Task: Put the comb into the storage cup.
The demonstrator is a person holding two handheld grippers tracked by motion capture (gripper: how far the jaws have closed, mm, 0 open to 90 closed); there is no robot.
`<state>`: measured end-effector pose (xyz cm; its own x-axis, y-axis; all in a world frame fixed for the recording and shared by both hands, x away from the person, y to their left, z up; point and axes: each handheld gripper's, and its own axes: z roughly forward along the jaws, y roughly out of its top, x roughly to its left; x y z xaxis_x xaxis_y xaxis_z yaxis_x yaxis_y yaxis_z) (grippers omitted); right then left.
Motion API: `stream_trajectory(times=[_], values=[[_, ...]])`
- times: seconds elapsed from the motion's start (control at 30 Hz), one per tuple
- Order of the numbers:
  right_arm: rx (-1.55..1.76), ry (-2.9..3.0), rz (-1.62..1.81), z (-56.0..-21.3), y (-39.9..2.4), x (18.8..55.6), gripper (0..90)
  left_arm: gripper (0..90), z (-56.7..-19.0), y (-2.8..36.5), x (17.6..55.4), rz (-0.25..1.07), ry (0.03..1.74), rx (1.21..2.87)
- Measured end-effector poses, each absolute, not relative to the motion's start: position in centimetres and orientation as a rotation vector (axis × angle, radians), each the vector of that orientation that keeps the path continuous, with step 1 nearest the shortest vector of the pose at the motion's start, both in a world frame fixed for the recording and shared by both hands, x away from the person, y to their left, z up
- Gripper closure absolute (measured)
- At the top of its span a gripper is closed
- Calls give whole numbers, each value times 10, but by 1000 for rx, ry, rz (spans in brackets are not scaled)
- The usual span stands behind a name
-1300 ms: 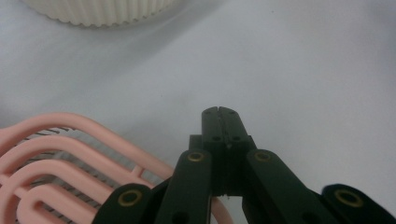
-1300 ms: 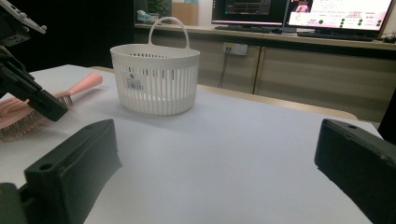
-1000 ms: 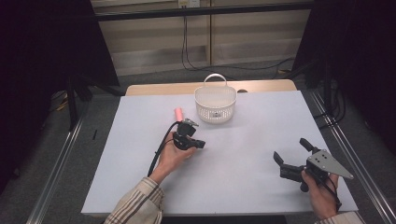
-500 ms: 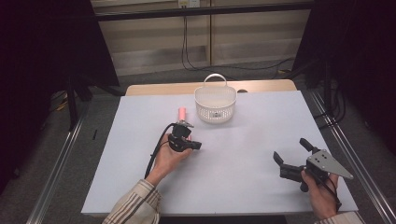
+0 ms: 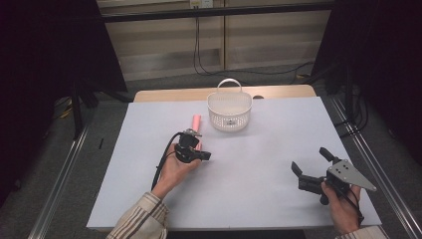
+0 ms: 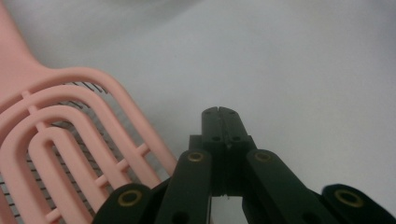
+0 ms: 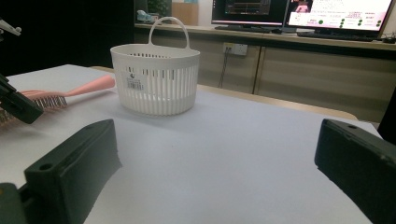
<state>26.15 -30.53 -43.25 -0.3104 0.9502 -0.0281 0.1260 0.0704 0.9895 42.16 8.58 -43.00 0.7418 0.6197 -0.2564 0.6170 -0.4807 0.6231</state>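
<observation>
- Pink hairbrush (image 5: 196, 123) is lying on the white table (image 5: 259, 199), left of the white basket (image 5: 229, 111) and near it, with its handle pointing toward the far edge of the table.
- In the left gripper view, the vented head of the brush (image 6: 70, 154) is showing its curved ribs and dark bristles, and it is sitting just beside the closed jaws, on their left side.
- The left gripper (image 5: 191, 149) is keeping its two black jaws pressed together, with nothing between them; the tips (image 6: 219, 114) are hovering over bare table, close to the brush head.
- The person's left hand (image 5: 176, 167) is reaching forward from the bottom of the high view, with the striped sleeve (image 5: 142, 219) behind it. A black cable (image 5: 161, 162) is trailing along the wrist.
- If the left gripper is touching the brush, I cannot tell from the high view, because the gripper is covering the brush head.
- The right gripper (image 5: 311, 167) is resting low at the right side of the table, well apart from the brush and the basket.
- Its jaws are standing wide apart and holding nothing; in the right gripper view they are framing the basket (image 7: 155, 79) and the pink handle (image 7: 91, 86) farther off.
- The right hand (image 5: 343, 209) is gripping the body from behind, with the grey three-cornered plate (image 5: 348, 174) facing upward.
</observation>
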Motion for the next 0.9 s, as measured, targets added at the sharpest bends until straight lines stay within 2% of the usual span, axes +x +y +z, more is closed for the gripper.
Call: stream_trajectory(times=[0.9], values=[[1101, 1570, 1328, -433, -305, 262, 0, 900, -427, 97, 419, 28, 946, 2226]])
